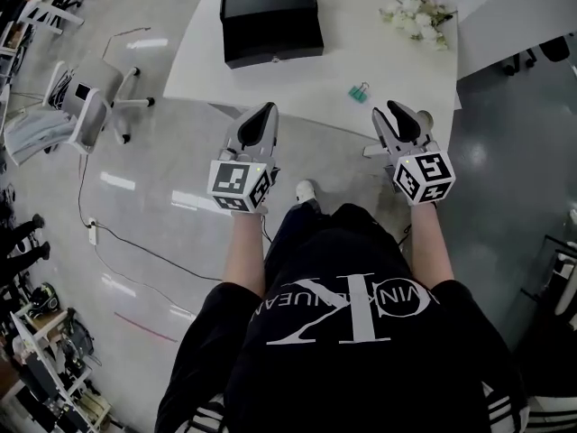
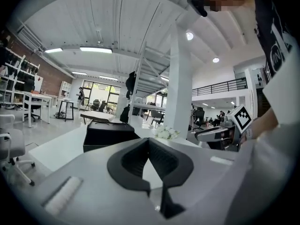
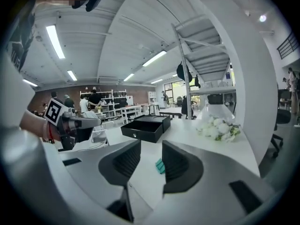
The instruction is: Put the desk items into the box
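On the table [image 1: 306,88] at near right, ahead of the right gripper [image 1: 390,108] with jaws spread and empty, lies a teal binder clip [image 1: 359,92] — probably light, stiff, slippery, best pinched across its body — while the left gripper [image 1: 268,108] is pressed together on nothing, black box [image 1: 270,18] far left.

Matt black box [image 1: 270,18] on a white table [image 1: 361,25]. Teal clip [image 1: 360,91]. White flowers [image 1: 416,14], green leaves. Pale grey left gripper [image 1: 268,108] and right gripper [image 1: 389,106], black ribbed pads, black-and-white square-patterned cubes. Black shirt [image 1: 270,377], white lettering. Glossy grey floor [image 1: 162,152]. White chair [image 1: 90,97].
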The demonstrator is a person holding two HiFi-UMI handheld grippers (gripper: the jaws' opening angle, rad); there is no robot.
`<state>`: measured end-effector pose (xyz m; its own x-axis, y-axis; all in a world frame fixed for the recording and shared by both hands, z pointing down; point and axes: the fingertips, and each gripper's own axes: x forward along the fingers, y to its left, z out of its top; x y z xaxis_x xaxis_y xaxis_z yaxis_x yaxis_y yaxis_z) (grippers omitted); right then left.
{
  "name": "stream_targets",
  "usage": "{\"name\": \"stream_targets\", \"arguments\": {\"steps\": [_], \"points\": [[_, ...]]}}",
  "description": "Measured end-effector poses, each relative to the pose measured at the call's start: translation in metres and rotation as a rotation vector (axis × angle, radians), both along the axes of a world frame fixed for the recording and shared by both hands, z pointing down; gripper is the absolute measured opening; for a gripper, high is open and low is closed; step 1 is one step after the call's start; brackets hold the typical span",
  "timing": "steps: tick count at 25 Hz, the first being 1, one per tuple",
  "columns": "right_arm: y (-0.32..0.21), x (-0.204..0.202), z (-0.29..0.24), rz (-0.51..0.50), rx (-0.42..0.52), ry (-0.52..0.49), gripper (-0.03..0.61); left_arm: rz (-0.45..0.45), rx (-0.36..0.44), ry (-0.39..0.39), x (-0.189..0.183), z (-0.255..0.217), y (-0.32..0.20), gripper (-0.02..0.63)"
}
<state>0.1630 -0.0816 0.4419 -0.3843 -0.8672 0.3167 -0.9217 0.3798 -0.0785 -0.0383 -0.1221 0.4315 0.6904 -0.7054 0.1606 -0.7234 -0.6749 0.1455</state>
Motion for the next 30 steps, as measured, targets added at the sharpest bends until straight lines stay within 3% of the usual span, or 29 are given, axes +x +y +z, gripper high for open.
{"name": "stream_targets", "arguments": {"steps": [7,16,30], "points": [[-0.016,0.002,0.027,-0.056,-0.110,0.038,0.106,0.047,-0.053,-0.001,0.026,0.018,-0.011,0.009],[-0.056,0.005,0.064,-0.140,-0.255,0.099,0.106,0.015,-0.103,-0.031,0.036,0.032,-0.035,0.009],[-0.075,0.002,0.104,-0.288,-0.470,0.035,0.106,-0.016,-0.126,-0.042,0.059,0.039,-0.069,0.009]]}}
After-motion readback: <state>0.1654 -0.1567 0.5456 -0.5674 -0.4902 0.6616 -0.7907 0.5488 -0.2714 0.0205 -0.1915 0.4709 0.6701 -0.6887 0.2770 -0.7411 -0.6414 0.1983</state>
